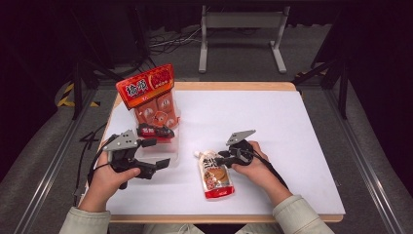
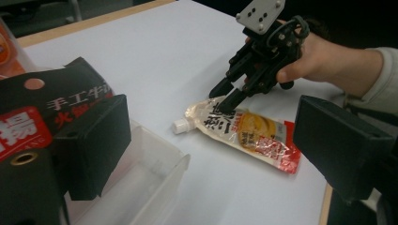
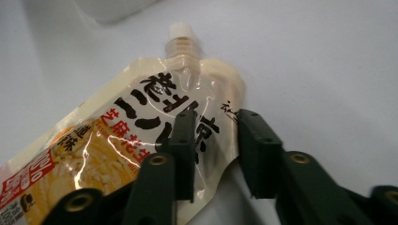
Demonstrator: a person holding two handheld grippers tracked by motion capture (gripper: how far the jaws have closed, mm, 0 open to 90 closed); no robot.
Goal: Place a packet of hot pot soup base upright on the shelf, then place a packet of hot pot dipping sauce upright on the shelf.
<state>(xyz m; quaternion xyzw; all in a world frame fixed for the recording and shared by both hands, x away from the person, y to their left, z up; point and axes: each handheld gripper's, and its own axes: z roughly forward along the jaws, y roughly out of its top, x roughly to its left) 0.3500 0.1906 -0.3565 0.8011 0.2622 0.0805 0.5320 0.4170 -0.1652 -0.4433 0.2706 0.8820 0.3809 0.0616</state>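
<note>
A cream and red spouted pouch (image 1: 215, 176) lies flat on the white table, its white cap (image 3: 180, 31) pointing away from me. My right gripper (image 3: 216, 123) is open by a narrow gap and straddles the pouch's upper right edge. One jaw rests over the printed face, the other just off the edge. From the left gripper view the right gripper (image 2: 225, 95) tips down onto the pouch (image 2: 244, 133). My left gripper (image 1: 157, 153) is held wide open beside a clear plastic bin (image 1: 170, 146), with nothing between its jaws.
The bin (image 2: 155, 174) holds a tall red snack pack (image 1: 148, 92) standing upright and a black packet (image 1: 155, 130) leaning in front of it. Bare white table (image 1: 277, 126) stretches right and behind the pouch. A metal stand (image 1: 241, 22) is on the floor beyond the table.
</note>
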